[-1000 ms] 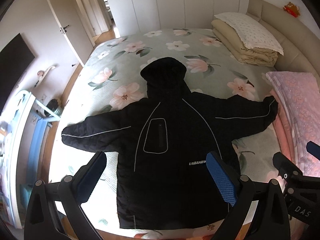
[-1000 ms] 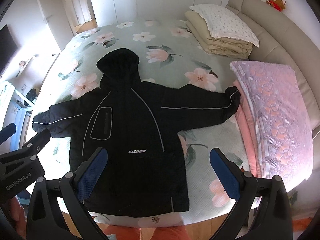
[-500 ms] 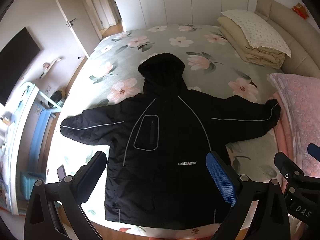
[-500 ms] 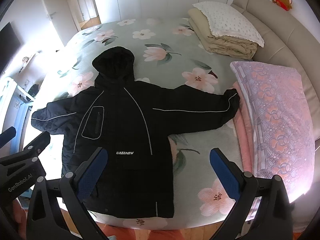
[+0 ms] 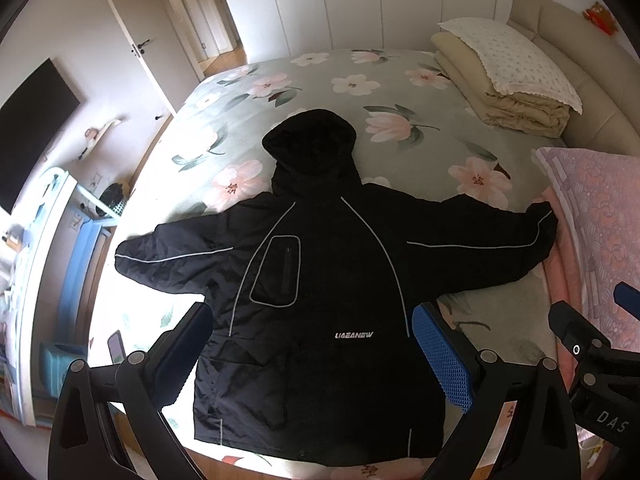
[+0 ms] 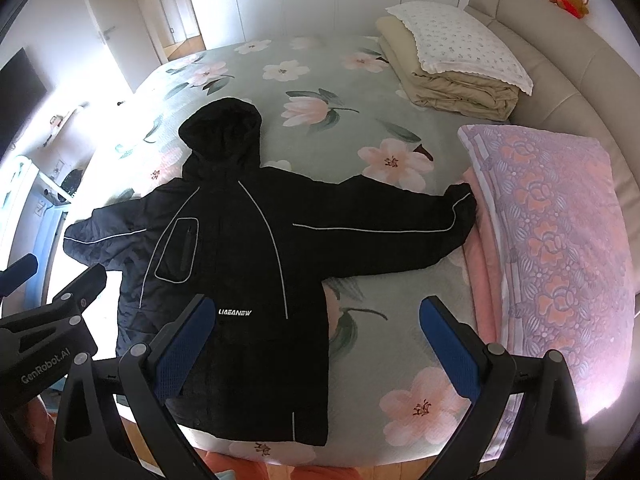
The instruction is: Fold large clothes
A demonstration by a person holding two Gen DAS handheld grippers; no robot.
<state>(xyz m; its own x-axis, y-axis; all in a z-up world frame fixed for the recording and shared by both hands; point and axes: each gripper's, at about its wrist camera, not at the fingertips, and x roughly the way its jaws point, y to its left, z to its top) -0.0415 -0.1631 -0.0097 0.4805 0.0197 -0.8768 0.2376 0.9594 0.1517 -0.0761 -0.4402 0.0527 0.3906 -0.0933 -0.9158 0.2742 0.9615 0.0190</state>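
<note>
A black hooded jacket (image 5: 320,280) is lying flat and face up on the floral bedspread (image 5: 360,88), sleeves stretched out to both sides, hood pointing toward the wardrobe doors (image 5: 352,0) and hem lying at the near edge of the bed. Its right-hand cuff is touching the folded pink blanket (image 6: 560,240). The left gripper (image 5: 312,356) is hovering above the lower part of the jacket with its fingers spread wide and nothing between them; the blue pads (image 5: 440,356) are sitting apart from the fabric as far as the view is showing. The right gripper (image 6: 316,344) is likewise standing released, fingers wide, one finger framing the jacket's lower front and the other hanging over bare bedspread beside the blanket. Each gripper's body is cutting off the bottom of its own view, so part of the hem and the bed's near edge are staying hidden. The other gripper is poking in at the frame edge in both views, only partly visible. The white lettering on the jacket chest is hard to read surely. A cream quilt stack (image 6: 452,72) with a pillow on top is resting near the headboard (image 6: 560,52). The left side of the right wrist view is washing out in bright light, blurring the furniture there
</note>
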